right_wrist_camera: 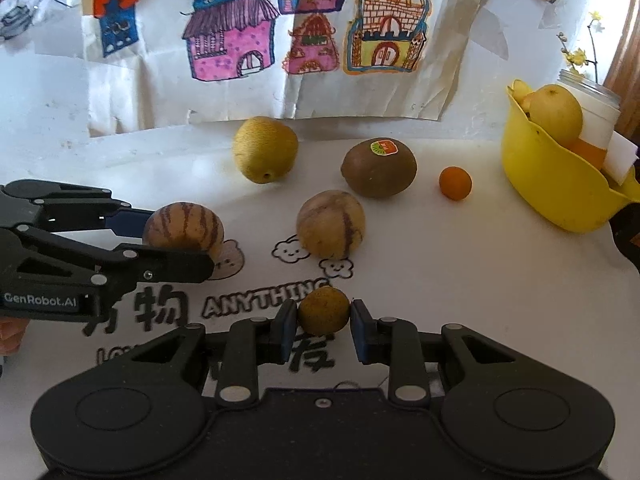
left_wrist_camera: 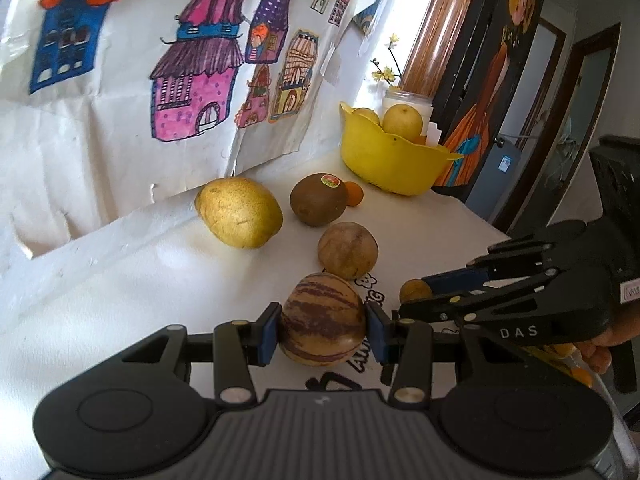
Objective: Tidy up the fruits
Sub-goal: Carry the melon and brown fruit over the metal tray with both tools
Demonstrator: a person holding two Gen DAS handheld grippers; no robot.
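Observation:
My left gripper [left_wrist_camera: 323,330] is shut on a striped brown fruit [left_wrist_camera: 322,318]; it also shows in the right wrist view [right_wrist_camera: 183,227]. My right gripper [right_wrist_camera: 324,326] is shut on a small speckled yellow-brown fruit [right_wrist_camera: 324,311], low over the table; that fruit shows in the left wrist view [left_wrist_camera: 414,290]. On the white table lie a yellow pear [right_wrist_camera: 265,148], a kiwi with a sticker [right_wrist_camera: 379,167], a pale striped fruit [right_wrist_camera: 330,224] and a small orange fruit [right_wrist_camera: 455,183]. A yellow bowl [right_wrist_camera: 552,196] at the right holds a pear [right_wrist_camera: 556,114] and other fruit.
A wall hung with children's house drawings [right_wrist_camera: 232,40] backs the table. A white jar with yellow flowers [right_wrist_camera: 596,98] stands behind the bowl. The table cover carries printed black letters [right_wrist_camera: 264,304]. A dark painting and doorway [left_wrist_camera: 520,80] lie beyond the table's right end.

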